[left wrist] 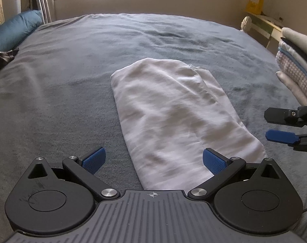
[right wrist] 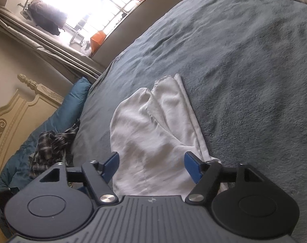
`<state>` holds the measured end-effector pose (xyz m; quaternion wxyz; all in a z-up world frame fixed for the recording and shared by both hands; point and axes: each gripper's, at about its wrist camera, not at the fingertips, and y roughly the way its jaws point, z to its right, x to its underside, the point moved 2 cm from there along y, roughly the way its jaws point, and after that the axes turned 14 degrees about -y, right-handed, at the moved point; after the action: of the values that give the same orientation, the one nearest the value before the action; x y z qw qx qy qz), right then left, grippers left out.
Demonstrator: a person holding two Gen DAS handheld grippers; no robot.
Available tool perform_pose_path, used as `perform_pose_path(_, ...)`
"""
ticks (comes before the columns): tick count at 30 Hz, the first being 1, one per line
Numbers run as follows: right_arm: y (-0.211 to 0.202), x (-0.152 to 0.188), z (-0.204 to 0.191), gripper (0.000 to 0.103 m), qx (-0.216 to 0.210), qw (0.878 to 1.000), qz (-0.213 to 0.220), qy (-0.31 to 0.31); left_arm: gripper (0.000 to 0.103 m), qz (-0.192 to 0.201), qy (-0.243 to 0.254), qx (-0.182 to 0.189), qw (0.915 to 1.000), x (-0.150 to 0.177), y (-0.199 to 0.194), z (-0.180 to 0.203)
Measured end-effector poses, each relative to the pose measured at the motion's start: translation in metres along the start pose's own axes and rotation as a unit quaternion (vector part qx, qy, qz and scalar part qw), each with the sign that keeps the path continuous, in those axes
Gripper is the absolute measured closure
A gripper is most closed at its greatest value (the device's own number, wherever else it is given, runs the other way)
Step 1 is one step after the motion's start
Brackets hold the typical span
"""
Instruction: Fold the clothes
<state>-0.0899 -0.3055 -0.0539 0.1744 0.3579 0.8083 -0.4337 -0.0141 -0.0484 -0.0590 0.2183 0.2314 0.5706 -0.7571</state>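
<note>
A white garment (left wrist: 173,113) lies folded in a long strip on the grey-blue bed cover (left wrist: 72,64). My left gripper (left wrist: 153,161) is open and empty, its blue pads (left wrist: 93,160) either side of the garment's near end, above it. My right gripper (left wrist: 275,127) shows at the right edge of the left wrist view, open, beside the garment's near right corner. In the right wrist view the right gripper (right wrist: 151,166) is open over the garment (right wrist: 153,133), holding nothing.
A stack of folded clothes (left wrist: 297,60) stands at the bed's right edge. A plaid garment (right wrist: 50,147) and a blue pillow (left wrist: 13,30) lie at the left by the cream headboard (right wrist: 9,119). A window wall is beyond the bed.
</note>
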Motion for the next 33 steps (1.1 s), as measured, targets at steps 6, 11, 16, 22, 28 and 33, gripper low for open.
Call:
perform_pose_path(6, -0.001, -0.001, -0.006, 0.006, 0.027, 0.999, 0.002, -0.025, 0.0, -0.011, -0.009, 0.001, 0.9999, 0.0, 0.002, -0.002)
perform_pose_path(11, -0.001, -0.003, -0.011, 0.001, 0.045, 0.998, -0.003, -0.044, 0.0, -0.01, -0.01, -0.002, 0.9999, 0.0, 0.002, -0.002)
perform_pose_path(16, -0.002, -0.003, -0.012, 0.0, 0.072, 0.996, 0.005, -0.05, 0.0, -0.01, -0.01, -0.004, 0.9999, 0.0, 0.003, -0.002)
perform_pose_path(22, -0.006, -0.004, -0.014, 0.0, 0.12, 0.99, 0.027, -0.074, 0.0, -0.014, -0.013, -0.007, 0.9998, 0.001, 0.005, -0.004)
perform_pose_path(28, -0.004, -0.004, -0.017, 0.0, 0.138, 0.986, 0.026, -0.094, 0.0, -0.016, -0.014, -0.009, 0.9997, 0.001, 0.007, -0.004)
perform_pose_path(33, 0.0, -0.004, -0.017, 0.0, 0.14, 0.986, 0.009, -0.095, 0.0, -0.017, -0.016, -0.012, 0.9997, 0.001, 0.007, -0.005)
